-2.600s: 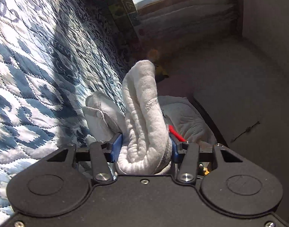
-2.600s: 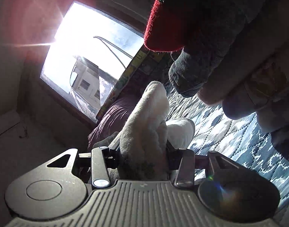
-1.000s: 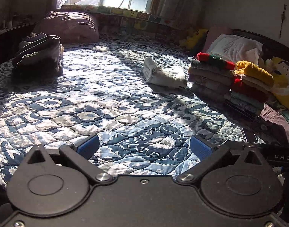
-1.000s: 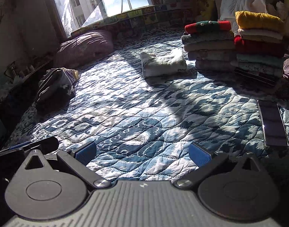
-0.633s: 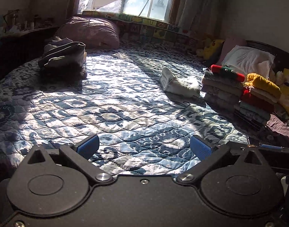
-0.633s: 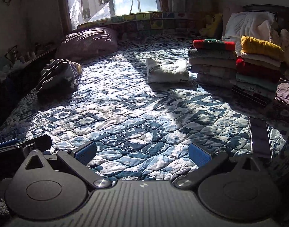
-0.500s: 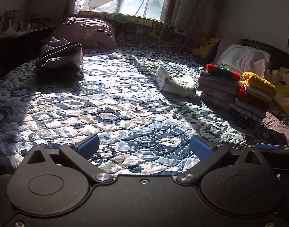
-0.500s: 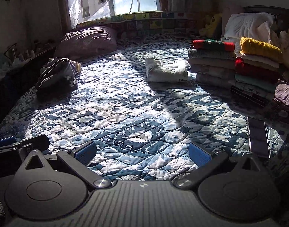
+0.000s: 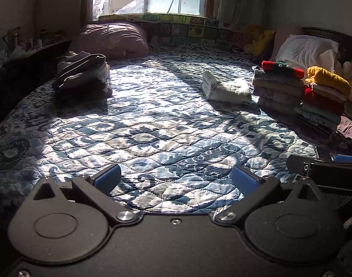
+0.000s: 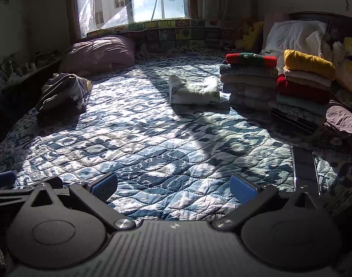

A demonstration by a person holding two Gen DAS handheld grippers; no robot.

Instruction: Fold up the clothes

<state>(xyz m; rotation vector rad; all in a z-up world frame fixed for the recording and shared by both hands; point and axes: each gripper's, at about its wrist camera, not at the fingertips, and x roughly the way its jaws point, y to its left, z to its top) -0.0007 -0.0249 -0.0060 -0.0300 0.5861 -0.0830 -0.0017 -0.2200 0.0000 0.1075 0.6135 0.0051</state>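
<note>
A folded white garment lies on the blue quilted bed, just left of two stacks of folded clothes. A heap of unfolded grey clothes sits at the bed's far left. My left gripper hovers open over the bed's near edge with nothing between its blue pads. Beside it my right gripper is open and empty too. Each gripper's body shows at the edge of the other's view.
A purple pillow lies under the window at the back. White pillows and plush toys rest by the headboard at right. A dark phone lies on the quilt near my right gripper.
Both grippers let go of the white garment, which now lies beside the stacks, and drew back to the bed's near edge, open. In the last half second the views only shifted slightly.
</note>
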